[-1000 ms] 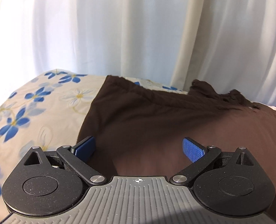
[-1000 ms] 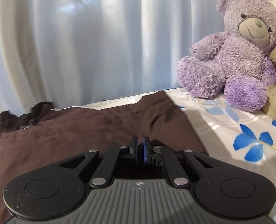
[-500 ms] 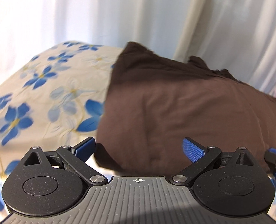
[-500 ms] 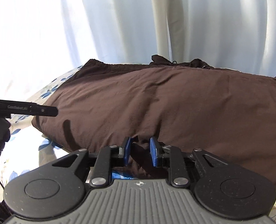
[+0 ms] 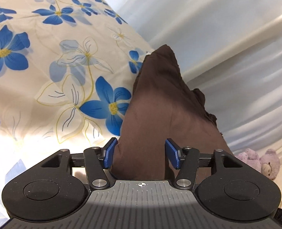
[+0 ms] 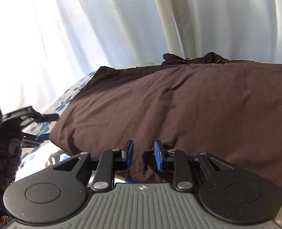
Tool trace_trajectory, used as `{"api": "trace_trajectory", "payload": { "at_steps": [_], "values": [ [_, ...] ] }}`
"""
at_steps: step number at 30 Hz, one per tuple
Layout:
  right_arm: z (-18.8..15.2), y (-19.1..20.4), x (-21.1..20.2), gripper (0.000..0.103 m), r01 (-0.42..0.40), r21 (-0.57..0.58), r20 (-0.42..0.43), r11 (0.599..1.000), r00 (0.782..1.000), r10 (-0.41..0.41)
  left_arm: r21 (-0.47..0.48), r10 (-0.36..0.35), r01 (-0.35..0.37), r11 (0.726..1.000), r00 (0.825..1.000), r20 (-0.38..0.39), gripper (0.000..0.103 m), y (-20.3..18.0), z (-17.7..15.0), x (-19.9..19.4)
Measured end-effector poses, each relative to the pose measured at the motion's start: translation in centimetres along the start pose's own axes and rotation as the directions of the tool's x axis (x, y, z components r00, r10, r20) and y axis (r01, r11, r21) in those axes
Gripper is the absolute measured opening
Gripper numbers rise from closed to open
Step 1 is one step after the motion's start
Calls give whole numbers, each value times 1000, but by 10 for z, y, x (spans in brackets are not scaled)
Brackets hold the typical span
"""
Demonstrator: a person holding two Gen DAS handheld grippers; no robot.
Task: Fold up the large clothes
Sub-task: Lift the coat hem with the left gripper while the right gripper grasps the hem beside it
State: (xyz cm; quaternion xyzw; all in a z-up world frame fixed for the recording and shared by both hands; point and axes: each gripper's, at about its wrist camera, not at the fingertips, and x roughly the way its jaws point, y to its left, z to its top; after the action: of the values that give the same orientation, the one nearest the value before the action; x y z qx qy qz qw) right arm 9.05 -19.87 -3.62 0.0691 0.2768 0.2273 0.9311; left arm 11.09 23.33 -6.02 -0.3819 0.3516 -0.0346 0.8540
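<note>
The left hand-held gripper has its blue pads spread wide, released, with the folded edge of the brown garment lying between them and stretching ahead over the flowered bedsheet, which spreads to its left. The right hand-held gripper also stands parted and grips nothing, its pads just above the garment's near edge, the cloth filling the bed ahead and to its right. A purple teddy bear sits far to the left hand-held gripper's right, beside pale curtains.
</note>
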Motion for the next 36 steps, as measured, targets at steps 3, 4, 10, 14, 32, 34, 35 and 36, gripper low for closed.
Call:
{"api": "trace_trajectory", "payload": {
  "at_steps": [3, 4, 10, 14, 32, 34, 35, 36],
  "values": [
    [2, 5, 7, 24, -4, -16, -15, 1000, 1000, 4, 20, -32, 32, 999, 999, -2, 42, -7, 3, -3],
    [2, 7, 8, 24, -9, -22, -16, 1000, 1000, 9, 28, -45, 44, 999, 999, 5, 36, -9, 5, -7],
    [9, 12, 9, 24, 17, -49, 36, 999, 999, -15, 3, -40, 40, 999, 999, 33, 38, -3, 11, -16],
    [16, 7, 13, 24, 27, -30, 49, 999, 998, -26, -28, -8, 8, 1000, 1000, -2, 68, 9, 8, -14],
    [52, 30, 59, 18, 118, -130, 18, 984, 993, -117, -183, -148, 129, 975, 985, -94, 62, 13, 23, 41],
    [58, 30, 65, 16, 158, -116, 27, 981, 987, -156, -183, -152, 133, 974, 984, -93, 60, 14, 24, 43],
    [60, 29, 68, 16, 171, -106, 27, 980, 985, -169, -183, -152, 133, 974, 984, -94, 60, 16, 24, 45],
    [60, 29, 73, 16, 178, -103, 21, 979, 984, -177, -186, -152, 133, 974, 984, -93, 60, 17, 25, 47]
  ]
}}
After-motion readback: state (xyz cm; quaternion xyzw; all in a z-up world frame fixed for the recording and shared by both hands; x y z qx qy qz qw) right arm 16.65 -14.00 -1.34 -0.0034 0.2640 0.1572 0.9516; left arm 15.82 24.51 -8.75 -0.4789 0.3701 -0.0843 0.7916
